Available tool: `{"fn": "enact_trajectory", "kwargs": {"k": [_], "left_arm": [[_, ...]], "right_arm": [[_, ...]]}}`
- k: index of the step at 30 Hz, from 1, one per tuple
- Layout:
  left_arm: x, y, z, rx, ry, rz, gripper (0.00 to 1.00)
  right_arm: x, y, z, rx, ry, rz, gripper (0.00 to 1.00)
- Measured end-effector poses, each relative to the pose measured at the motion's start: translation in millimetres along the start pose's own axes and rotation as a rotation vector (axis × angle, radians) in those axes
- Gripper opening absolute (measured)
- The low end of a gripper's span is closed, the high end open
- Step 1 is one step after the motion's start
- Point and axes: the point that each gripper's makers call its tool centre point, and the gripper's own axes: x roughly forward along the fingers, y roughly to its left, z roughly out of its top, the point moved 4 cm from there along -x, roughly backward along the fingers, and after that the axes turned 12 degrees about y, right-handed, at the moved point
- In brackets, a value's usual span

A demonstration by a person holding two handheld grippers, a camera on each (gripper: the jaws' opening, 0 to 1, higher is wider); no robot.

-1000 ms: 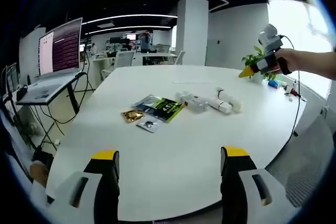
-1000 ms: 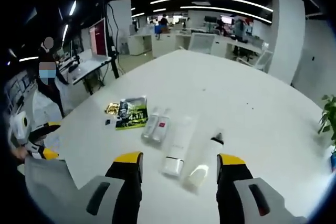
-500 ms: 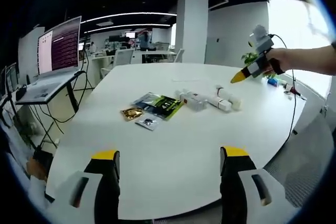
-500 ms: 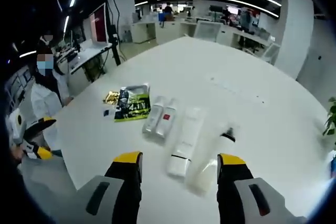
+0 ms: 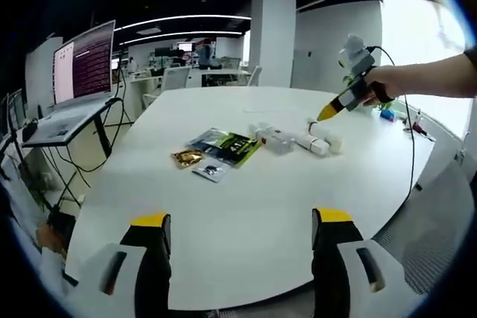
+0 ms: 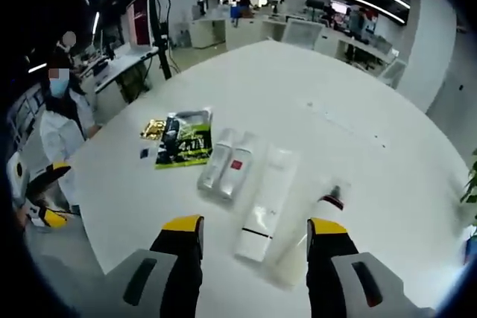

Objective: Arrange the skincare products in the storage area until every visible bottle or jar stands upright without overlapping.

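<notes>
Right now my right gripper (image 6: 253,232) hangs over the white surface (image 6: 358,102) with jaws spread, holding nothing. Between them lie a long white tube (image 6: 266,202) and, toward the right jaw, a pale bottle with a dark cap (image 6: 317,232), both flat. Just beside the tube lie two smaller tubes (image 6: 226,173), touching, then a green sachet (image 6: 182,147). My left gripper (image 5: 242,229) hovers well back at the surface's edge, jaws spread and empty, the products (image 5: 294,139) far ahead.
</notes>
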Motion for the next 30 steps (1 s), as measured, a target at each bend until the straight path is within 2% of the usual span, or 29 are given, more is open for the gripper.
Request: {"fn": "enact_trajectory", "kwargs": {"k": [8,13,22,25,27,30], "left_arm": [[3.0,-2.5,-4.8,0.019,0.047,-0.015,0.71],[3.9,-4.2,-5.9,0.030,0.061,-0.023,0.69],[3.2,-2.0,-4.0,0.017,0.043,-0.009,0.73],[0.9,-0.8,0.9,-0.016,-0.002,-0.014,0.74],[0.4,0.4,1.4,-0.019,-0.011,-0.011,0.76],[0.9,1.1,1.0,-0.016,-0.007,0.001,0.78]], "right_arm": [[15.7,-2.8,-1.5,0.014,0.039,0.007,0.57],[25.8,-8.7,4.5,0.053,0.027,0.013,0.56],[52.8,-17.3,10.3,0.045,0.072,0.016,0.55],[63.2,-21.5,14.8,0.058,0.081,0.021,0.55],[60.8,-22.1,18.1,0.077,0.075,0.020,0.55],[70.9,-24.1,23.9,0.072,0.094,-0.001,0.54]]}}
